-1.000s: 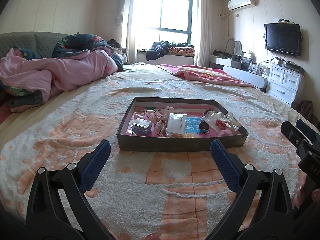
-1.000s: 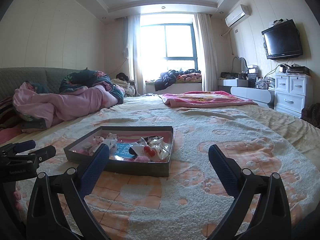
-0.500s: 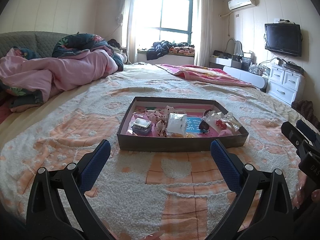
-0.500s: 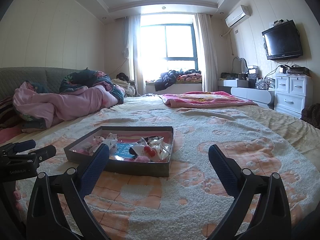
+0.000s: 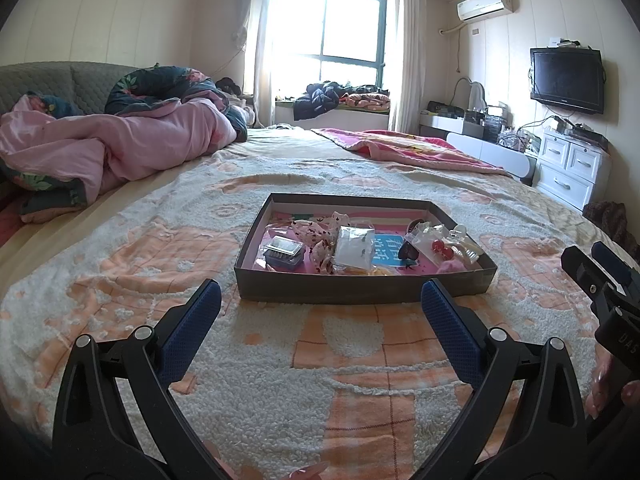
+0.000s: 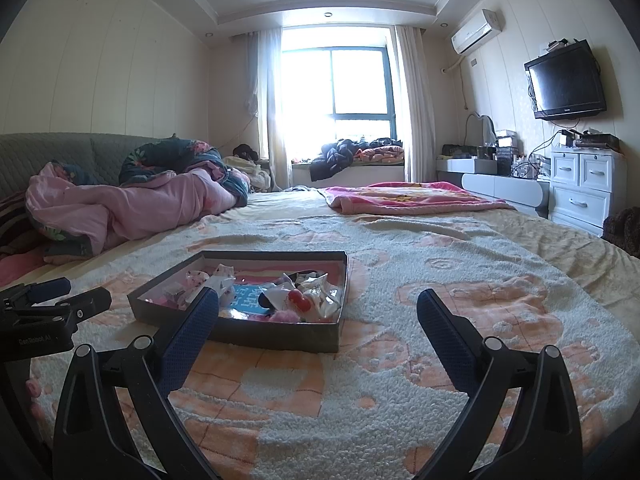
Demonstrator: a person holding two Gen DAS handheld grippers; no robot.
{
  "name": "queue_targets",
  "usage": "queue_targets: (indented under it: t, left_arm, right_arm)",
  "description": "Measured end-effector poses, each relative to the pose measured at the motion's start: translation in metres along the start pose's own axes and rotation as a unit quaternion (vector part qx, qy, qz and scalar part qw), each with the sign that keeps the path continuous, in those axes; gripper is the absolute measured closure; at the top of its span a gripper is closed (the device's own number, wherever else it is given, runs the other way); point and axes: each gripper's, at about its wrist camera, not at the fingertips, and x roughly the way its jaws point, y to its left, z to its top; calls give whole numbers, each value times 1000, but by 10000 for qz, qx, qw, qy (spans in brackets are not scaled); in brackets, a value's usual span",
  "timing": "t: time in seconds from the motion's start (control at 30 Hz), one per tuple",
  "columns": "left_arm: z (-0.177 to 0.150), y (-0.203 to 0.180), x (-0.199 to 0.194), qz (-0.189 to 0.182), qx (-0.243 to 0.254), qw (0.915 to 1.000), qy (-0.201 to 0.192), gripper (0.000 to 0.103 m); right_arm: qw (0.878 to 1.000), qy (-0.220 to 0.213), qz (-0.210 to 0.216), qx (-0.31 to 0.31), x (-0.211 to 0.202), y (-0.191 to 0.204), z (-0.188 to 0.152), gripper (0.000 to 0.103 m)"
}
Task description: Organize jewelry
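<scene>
A shallow grey box (image 5: 360,290) (image 6: 276,334) with a pink floor lies on the bed's blanket. Inside are a small clear case (image 5: 285,249), a spotted fabric piece (image 5: 316,236), a white packet (image 5: 354,246), a blue card (image 5: 386,252) (image 6: 248,299) and a clear bag with red beads (image 5: 440,245) (image 6: 298,298). My left gripper (image 5: 320,300) is open and empty, just short of the box's near wall. My right gripper (image 6: 318,312) is open and empty, right of the box's near corner; its black body (image 5: 600,280) shows in the left wrist view.
A heaped pink quilt (image 5: 120,152) lies at the far left of the bed, a pink-red blanket (image 5: 404,150) at the far right. White drawers (image 5: 572,172) and a wall television (image 5: 566,80) stand to the right. A hand's fingertips (image 5: 604,390) show beside the right gripper.
</scene>
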Motion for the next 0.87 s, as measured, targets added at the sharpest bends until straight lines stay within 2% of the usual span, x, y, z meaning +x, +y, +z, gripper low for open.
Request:
queue_targets:
  t: [0.37,0.57,0.63,0.7,0.77,0.8,0.83,0.87]
  left_arm:
    - [0,-1,1,-21,51,10000,35,11]
    - [2,4,0,-95,-141,9998,72,11]
    - [5,11,5,8,-254,9995,163,11]
    - [12,28,14,195,-425,9985,300,11]
    - [28,60,38,757,-542,9938,607,11]
    - [33,77,51,1031,-587,9896,810,11]
    - [39,100,68,1429,-692,9815,1071,11]
    - [43,127,85,1665,-898,9744,1212,11]
  right_arm:
    - [10000,18,-18,-15,-1,0,0,6]
    - [10000,43,-28,53,-1,-4,-1,6]
    - [9998,116,-59,166,3,-10,1,7]
    - [9982,294,-292,423,17,-30,10,7]
    - [9922,768,-818,547,52,-65,26,7]
    - [9848,1095,-1231,556,74,-85,32,7]
    - [9783,1270,-1525,601,89,-101,35,7]
    - [9700,1458,-1828,672,108,-124,37,6]
